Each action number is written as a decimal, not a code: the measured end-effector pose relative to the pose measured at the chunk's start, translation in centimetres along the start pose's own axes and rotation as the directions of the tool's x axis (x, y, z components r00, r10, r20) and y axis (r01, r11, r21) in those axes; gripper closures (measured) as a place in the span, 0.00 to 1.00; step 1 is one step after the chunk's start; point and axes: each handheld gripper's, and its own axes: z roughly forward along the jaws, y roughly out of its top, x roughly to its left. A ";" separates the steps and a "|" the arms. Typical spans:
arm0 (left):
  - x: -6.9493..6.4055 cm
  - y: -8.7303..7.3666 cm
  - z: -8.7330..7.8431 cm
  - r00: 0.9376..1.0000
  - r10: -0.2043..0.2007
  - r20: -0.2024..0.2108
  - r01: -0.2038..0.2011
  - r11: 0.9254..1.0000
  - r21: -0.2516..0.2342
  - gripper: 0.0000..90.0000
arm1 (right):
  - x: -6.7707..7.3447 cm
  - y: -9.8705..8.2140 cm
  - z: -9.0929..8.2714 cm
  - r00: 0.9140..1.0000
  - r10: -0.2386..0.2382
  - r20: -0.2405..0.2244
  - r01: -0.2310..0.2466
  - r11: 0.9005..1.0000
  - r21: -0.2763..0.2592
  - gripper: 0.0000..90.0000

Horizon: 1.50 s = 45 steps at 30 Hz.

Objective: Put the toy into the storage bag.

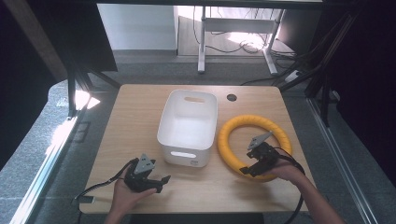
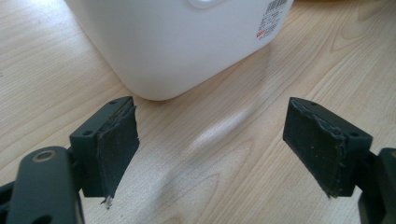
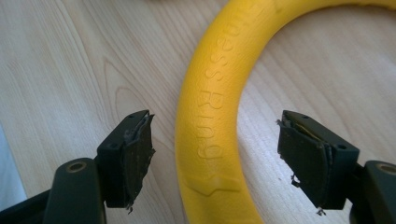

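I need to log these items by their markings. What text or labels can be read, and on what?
"Fitness Ring": embossed on the yellow ring; the first letters are faint.
Barcode sticker with red mark on the white bin: too small and blurred to read.

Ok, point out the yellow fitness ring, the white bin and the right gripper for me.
yellow fitness ring [image 3: 208,121]: right gripper view, on the embossed lettering of its band.
white bin [image 1: 175,151]: high view, on its near wall.
right gripper [image 3: 215,156]: right gripper view, midway between its open jaws, either side of the ring.
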 end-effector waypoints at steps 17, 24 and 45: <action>-0.1 -0.1 0.2 1.000 0.010 0.001 -0.010 1.000 0.007 0.20 | -0.2 -0.1 3.1 0.999 -0.031 -0.012 0.032 0.992 0.122 0.31; -0.1 -0.1 0.2 1.000 0.009 0.000 -0.009 1.000 0.008 0.20 | 0.3 0.1 3.8 0.997 -0.071 -0.015 0.072 0.981 0.181 0.32; -0.2 -0.1 0.4 1.000 0.009 0.012 -0.009 1.000 0.005 0.20 | 0.6 1.5 4.4 0.991 -0.131 -0.012 0.129 0.947 0.295 0.53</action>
